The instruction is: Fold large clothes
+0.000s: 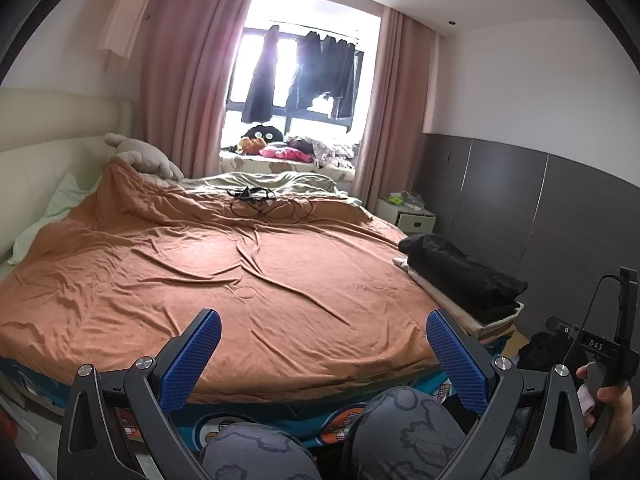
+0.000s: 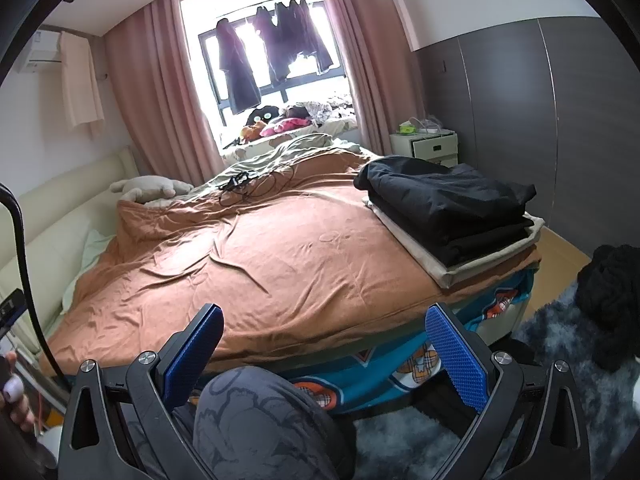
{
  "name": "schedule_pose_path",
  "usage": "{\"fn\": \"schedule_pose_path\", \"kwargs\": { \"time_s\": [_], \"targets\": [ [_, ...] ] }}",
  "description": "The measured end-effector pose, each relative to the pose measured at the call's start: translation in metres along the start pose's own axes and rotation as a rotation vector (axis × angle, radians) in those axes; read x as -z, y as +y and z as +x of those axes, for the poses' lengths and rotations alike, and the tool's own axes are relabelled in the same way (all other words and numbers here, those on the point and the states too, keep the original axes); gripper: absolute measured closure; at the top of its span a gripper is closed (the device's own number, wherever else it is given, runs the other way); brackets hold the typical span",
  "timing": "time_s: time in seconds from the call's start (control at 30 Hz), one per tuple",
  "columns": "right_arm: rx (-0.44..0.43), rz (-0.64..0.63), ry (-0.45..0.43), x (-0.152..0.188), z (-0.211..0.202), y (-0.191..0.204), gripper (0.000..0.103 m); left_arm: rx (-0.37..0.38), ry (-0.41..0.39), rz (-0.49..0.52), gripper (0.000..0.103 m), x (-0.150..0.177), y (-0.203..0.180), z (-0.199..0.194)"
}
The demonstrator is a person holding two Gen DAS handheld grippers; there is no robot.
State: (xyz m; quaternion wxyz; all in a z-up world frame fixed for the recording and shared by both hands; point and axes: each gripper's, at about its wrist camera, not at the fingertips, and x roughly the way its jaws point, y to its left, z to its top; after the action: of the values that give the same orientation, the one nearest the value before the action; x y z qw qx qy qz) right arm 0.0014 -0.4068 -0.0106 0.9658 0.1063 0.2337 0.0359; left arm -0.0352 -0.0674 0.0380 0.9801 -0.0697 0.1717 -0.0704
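Observation:
A wide bed under a rumpled orange-brown cover (image 1: 248, 280) (image 2: 280, 248) fills both views. At its right corner lies a stack of folded clothes: a black garment (image 1: 464, 276) (image 2: 452, 204) on top of a beige one (image 2: 452, 268). My left gripper (image 1: 324, 326) is open above the person's knees (image 1: 400, 424), just short of the bed's near edge, with nothing between its blue pads (image 1: 192, 356). My right gripper (image 2: 324, 320) is open too, empty, over a knee (image 2: 260, 408) near the bed's front corner. A dark bundle of cloth (image 2: 612, 304) lies on the floor at the right.
A tangle of black cable (image 1: 256, 196) (image 2: 244, 184) lies at the far side of the bed. A plush toy (image 1: 144, 156) rests by the cream headboard. A white nightstand (image 2: 426, 146) stands near the grey wall panels. A shaggy blue-grey rug (image 2: 560, 360) covers the floor on the right.

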Motion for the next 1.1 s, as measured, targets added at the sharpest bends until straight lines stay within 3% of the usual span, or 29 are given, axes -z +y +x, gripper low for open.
{"fn": "schedule_pose_path", "kwargs": {
  "time_s": [1.1],
  "targets": [
    [0.003, 0.013, 0.000, 0.0055, 0.0013, -0.0024, 0.001, -0.016, -0.006, 0.002, 0.000, 0.0016, -0.0085, 0.0002]
  ]
}}
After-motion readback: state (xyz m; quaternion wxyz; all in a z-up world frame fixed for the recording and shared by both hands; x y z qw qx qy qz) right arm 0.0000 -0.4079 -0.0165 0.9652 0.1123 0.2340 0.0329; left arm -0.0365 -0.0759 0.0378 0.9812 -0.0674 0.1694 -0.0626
